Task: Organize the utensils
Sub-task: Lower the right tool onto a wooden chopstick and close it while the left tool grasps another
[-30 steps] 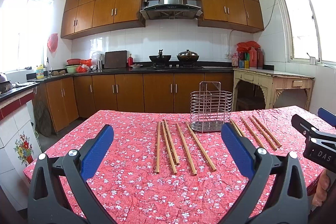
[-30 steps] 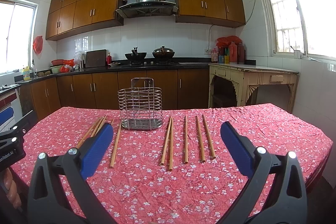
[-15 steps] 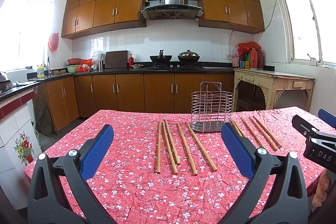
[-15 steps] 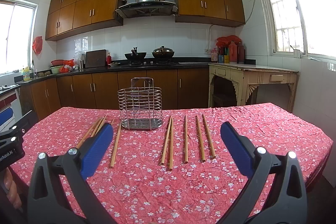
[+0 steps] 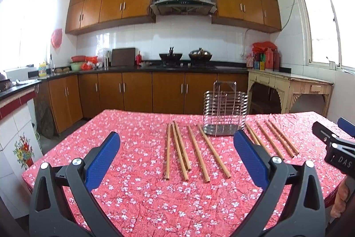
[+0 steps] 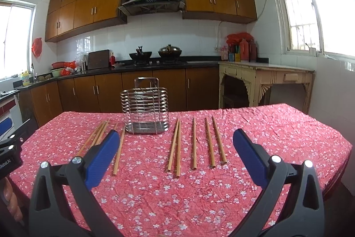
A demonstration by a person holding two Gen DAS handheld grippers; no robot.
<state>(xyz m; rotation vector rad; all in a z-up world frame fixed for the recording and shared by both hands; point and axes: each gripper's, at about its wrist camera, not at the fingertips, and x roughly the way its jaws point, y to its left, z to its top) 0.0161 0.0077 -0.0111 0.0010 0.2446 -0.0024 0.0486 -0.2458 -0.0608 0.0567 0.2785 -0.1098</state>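
A wire utensil holder (image 5: 225,116) (image 6: 145,112) stands upright and empty at the far middle of the table. Several wooden chopsticks (image 5: 186,153) lie flat left of it, and several more chopsticks (image 6: 195,144) lie to its right. My left gripper (image 5: 176,149) hovers open over the near table, short of the left group. My right gripper (image 6: 174,148) hovers open in front of the right group. Neither holds anything. The right gripper's tip (image 5: 332,143) shows at the left wrist view's right edge, the left gripper's tip (image 6: 10,143) at the right wrist view's left edge.
A red floral cloth (image 5: 144,192) covers the table (image 6: 288,137). Brown kitchen cabinets (image 5: 137,92) and a stove with two pots (image 6: 155,53) run behind it. A cream side table (image 6: 266,81) stands at the right wall. A hand (image 6: 11,199) holds the left gripper.
Both grippers have drifted very slightly; the holder and chopsticks lie as before. Both grippers stay open.
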